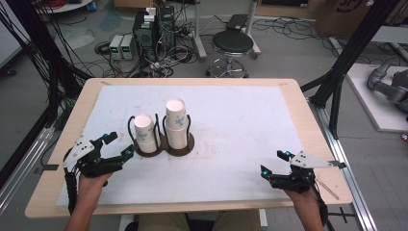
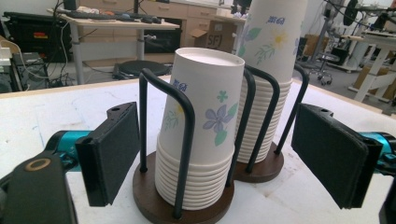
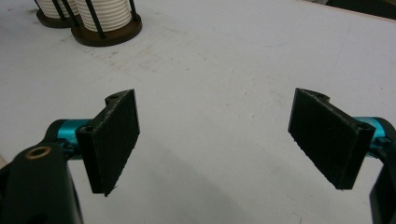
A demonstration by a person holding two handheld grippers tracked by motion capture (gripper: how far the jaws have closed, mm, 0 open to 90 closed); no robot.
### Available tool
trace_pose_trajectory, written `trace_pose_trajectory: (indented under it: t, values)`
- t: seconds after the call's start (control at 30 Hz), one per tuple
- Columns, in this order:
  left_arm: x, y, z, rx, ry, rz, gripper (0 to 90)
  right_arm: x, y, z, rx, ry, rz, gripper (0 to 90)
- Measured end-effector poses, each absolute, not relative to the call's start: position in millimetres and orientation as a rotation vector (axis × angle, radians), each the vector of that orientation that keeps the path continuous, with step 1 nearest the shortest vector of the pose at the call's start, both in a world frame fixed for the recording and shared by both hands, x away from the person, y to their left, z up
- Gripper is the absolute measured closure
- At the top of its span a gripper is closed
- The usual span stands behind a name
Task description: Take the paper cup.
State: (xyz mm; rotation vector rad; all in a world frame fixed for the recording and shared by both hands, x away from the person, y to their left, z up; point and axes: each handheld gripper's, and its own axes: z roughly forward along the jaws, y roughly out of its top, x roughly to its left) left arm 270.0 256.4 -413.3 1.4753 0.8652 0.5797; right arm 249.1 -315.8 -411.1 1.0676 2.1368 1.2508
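Left gripper (image 1: pixel 119 146) jaws spread wide, nothing held, aimed at shorter cup stack (image 1: pixel 146 134) just ahead, in left bay of wire holder (image 1: pixel 163 144). Stack upright, long axis vertical, framed between pads (image 2: pixel 112 154) but untouched. Right gripper (image 1: pixel 275 162) also released, well apart at right of table (image 1: pixel 298 101). Left hand clearly nearer; likely grabs.

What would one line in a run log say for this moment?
left gripper: open, facing shorter cup stack | right gripper: open, over bare table | taller cup stack: untouched in holder
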Motion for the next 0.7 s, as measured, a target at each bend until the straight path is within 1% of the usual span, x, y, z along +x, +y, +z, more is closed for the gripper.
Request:
trace_pose_trajectory:
  t: [0.37,0.7]
  values:
    - [273.5,257.5,-414.4,1.484,0.873,0.556,15.4,256.3,-318.6,-415.5,1.085,2.148,1.264,16.9]
    - [265.9,253.2,-410.6,1.51,0.846,0.54,15.6,254.0,-306.6,-412.7,1.048,2.174,1.264,16.9]
